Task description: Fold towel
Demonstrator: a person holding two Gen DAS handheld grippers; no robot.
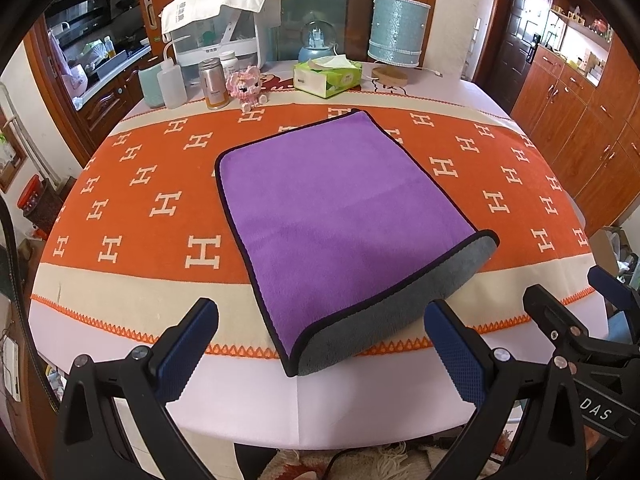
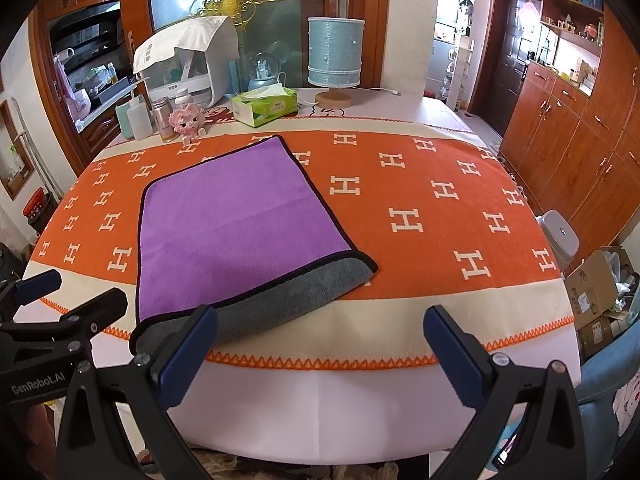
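Note:
A purple towel point(image 1: 320, 208) with a black hem lies on the table, folded once so that a strip of its grey underside point(image 1: 392, 312) shows along the near edge. It also shows in the right wrist view point(image 2: 236, 232), left of centre. My left gripper point(image 1: 320, 344) is open and empty, hovering just before the towel's near edge. My right gripper point(image 2: 320, 348) is open and empty, to the right of the towel's near edge; its left finger point(image 2: 188, 356) overlaps the grey strip in view. Each gripper shows at the edge of the other's view.
The table carries an orange and cream runner point(image 1: 132, 200) with H patterns. At the far side stand a tissue box point(image 1: 326, 78), a blue lamp point(image 1: 398, 28), bottles point(image 1: 214, 84), a pink toy point(image 1: 246, 88) and a white appliance point(image 1: 224, 28). Wooden cabinets point(image 2: 568, 140) stand at the right.

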